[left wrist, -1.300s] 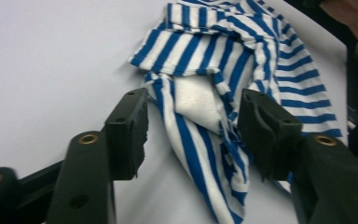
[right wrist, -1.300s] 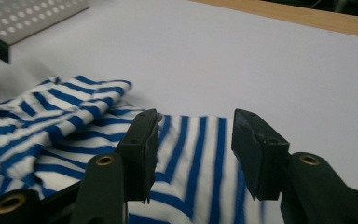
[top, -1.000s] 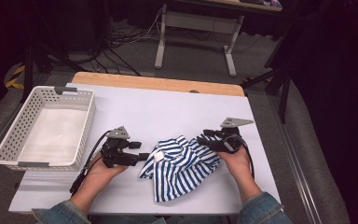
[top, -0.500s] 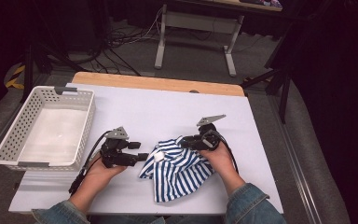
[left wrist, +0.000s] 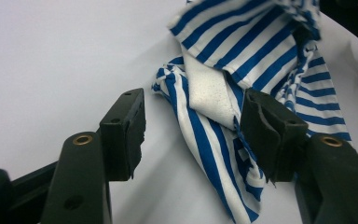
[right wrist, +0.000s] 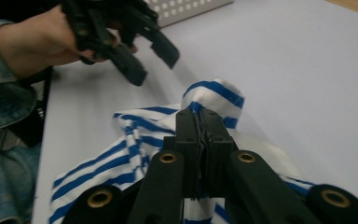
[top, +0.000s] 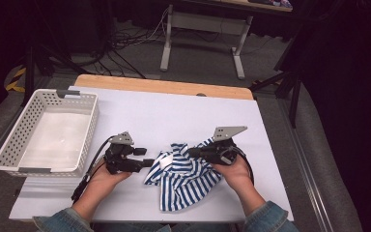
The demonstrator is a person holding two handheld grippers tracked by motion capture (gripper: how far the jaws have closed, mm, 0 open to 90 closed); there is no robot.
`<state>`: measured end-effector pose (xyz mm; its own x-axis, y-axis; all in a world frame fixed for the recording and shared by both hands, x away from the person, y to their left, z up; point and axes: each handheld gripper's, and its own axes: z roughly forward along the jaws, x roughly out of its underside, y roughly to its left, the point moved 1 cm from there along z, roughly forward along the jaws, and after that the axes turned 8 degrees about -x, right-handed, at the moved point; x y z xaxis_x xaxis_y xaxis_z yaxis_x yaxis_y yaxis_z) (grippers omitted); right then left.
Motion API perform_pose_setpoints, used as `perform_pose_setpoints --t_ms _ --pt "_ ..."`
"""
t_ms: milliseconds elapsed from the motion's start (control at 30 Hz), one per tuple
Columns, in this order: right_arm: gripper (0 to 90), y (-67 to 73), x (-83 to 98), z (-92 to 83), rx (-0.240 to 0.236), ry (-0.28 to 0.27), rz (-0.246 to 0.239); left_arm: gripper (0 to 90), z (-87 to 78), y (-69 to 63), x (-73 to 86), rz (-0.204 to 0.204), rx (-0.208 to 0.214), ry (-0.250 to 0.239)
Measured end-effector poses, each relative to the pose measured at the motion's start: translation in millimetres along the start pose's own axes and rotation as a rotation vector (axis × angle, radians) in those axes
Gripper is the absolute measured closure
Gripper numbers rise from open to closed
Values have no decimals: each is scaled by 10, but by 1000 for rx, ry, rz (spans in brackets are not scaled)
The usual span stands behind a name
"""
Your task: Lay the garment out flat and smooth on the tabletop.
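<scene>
White perforated basket (top: 9, 145) with grey handles, just beyond the left hand-held gripper (top: 147, 163), on white-covered counter (top: 174, 111). Wooden counter edge (top: 164, 87) farther off. Cables (top: 121, 53) on floor beyond.

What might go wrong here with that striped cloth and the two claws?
The right gripper pinches just a small fold of the striped cloth, so it may slip free when pulled. The left gripper is open with a cloth edge between its jaws; closing now might bunch several layers together. The basket sits off to the left, so a trailing end could drag across the table.
</scene>
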<state>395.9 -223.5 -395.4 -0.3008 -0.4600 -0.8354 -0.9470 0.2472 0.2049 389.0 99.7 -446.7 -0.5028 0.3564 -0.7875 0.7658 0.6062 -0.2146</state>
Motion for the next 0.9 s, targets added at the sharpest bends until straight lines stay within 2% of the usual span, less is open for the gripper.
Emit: perform_pose_setpoints --t_ms 133,200,333,400,433,467,533,567,633,733,767,800,900 --pt "876 145 52 2 -51 6 -26 419 11 -9 0 10 1 4" --pt "876 255 104 64 -100 45 -49 421 13 -13 0 7 3 2" --pt "872 416 220 190 -162 126 -80 427 15 -12 1 -2 9 5" --pt "854 435 257 227 -197 154 -73 429 18 -17 3 -5 11 9" --pt "834 440 275 242 -204 164 -75 430 26 -18 4 6 13 12" --pt "834 440 275 242 -204 164 -75 431 26 -18 4 6 13 12" --pt "779 438 287 247 -215 167 -79 431 31 -24 7 2 14 17" --pt "762 434 279 235 -214 162 -76 431 30 -21 8 0 13 17" --pt "703 411 229 163 -208 115 -65 431 26 -12 7 1 12 13" --pt "620 352 109 20 -150 17 -60 431 17 -6 6 -6 8 9" --pt "620 352 109 20 -150 17 -60 431 16 -4 7 -5 6 8" --pt "576 329 44 8 -107 -1 -69 430 11 -3 7 -4 3 9" --pt "566 325 -43 99 -93 10 -87 429 -2 -1 8 -8 -5 2"
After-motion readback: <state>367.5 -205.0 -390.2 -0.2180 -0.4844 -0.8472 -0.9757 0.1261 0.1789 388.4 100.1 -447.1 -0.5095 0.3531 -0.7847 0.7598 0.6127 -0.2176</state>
